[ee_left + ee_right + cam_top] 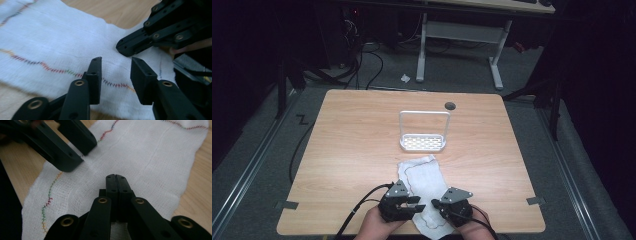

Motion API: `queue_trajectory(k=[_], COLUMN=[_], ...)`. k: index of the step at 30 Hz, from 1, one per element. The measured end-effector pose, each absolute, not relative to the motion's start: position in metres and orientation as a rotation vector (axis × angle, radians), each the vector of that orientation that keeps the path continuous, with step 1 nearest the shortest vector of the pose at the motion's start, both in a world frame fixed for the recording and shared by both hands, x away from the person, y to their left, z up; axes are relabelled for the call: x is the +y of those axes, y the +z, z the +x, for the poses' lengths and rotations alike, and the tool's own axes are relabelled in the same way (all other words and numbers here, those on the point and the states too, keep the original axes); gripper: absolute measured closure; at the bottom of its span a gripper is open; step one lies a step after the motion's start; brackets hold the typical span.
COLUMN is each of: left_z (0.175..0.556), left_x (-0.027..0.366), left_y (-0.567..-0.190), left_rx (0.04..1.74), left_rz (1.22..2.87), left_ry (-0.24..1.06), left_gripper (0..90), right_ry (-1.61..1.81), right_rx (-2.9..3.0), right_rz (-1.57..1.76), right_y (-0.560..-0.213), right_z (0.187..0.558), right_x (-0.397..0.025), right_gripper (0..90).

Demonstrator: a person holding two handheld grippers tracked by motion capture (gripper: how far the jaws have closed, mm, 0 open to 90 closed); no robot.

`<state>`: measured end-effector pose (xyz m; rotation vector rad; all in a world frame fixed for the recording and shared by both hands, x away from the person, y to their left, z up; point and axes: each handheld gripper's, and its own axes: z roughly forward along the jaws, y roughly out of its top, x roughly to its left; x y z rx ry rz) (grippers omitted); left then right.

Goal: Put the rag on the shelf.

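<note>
White cloth (426,187) with wavy coloured stitching lies flat at the counter's (352,150) near edge. Left gripper (415,202), jaws parted, hovers over its left side; right gripper (434,203), jaws closed together, over its right. A white rack (423,142) stands mid-counter.

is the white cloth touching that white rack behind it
Apart. In the high view a strip of bare table separates the cloth's far edge from the rack's base.
</note>
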<state>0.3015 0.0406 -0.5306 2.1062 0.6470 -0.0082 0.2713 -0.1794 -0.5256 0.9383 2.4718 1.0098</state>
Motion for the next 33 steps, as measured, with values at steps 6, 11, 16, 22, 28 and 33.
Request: queue_trajectory(k=[6,11,16,22,28,33], left_z=[0.303,0.318,0.328,0.327,0.320,0.312], left_x=[0.036,0.050,0.066,0.070,0.068,0.061], left_y=[-0.536,-0.536,-0.536,-0.537,-0.539,-0.538], left_rx=[0.630,0.713,0.779,0.786,0.745,0.679], left_rz=[2.172,2.153,2.124,2.106,2.105,2.132], left_ry=[0.065,0.120,0.122,0.113,0.088,0.032], left_gripper=[70.8,71.7,71.6,70.9,70.7,69.2], right_ry=[1.121,1.101,1.050,1.078,1.043,1.021], right_rx=[2.317,2.285,2.339,2.361,2.398,2.406], right_rz=[1.037,1.122,1.094,1.094,1.071,1.049], right_y=[-0.507,-0.514,-0.524,-0.529,-0.533,-0.533], right_z=[0.275,0.288,0.313,0.337,0.332,0.306], right_x=[-0.210,-0.228,-0.216,-0.196,-0.189,-0.198], right_gripper=[86.3,84.3,83.9,83.3,84.2,84.5])
